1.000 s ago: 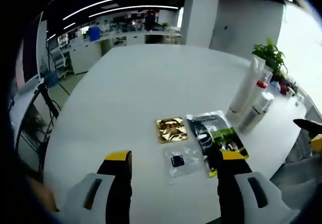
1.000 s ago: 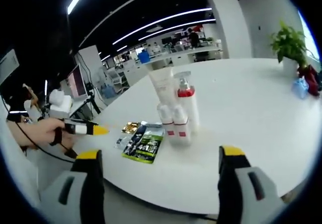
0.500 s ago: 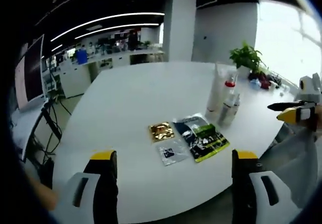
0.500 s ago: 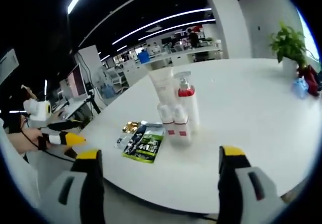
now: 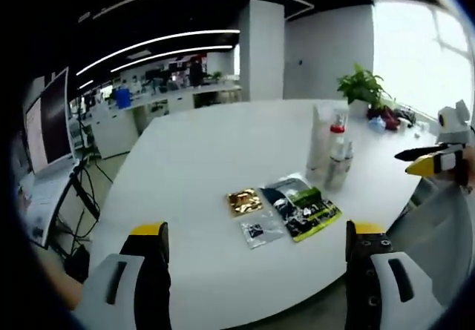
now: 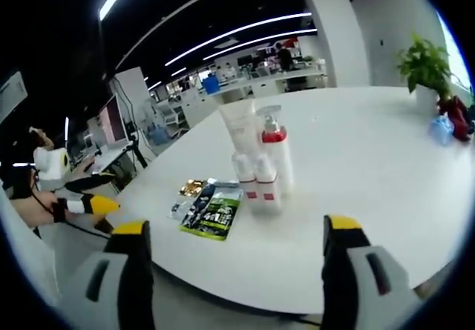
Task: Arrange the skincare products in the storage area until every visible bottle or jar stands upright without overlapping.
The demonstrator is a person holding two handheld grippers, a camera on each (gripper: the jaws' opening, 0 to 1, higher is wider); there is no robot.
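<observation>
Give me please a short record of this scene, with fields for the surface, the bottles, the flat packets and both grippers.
surface: white table
bottles: tall tube, pump bottle and two small bottles, upright, clustered close together
flat packets: gold sachet, clear sachet, green-black pouch, lying flat beside the bottles
left gripper: open, holding nothing
right gripper: open, holding nothing

four white bottles (image 6: 258, 159) stand upright, clustered together on the table.
</observation>
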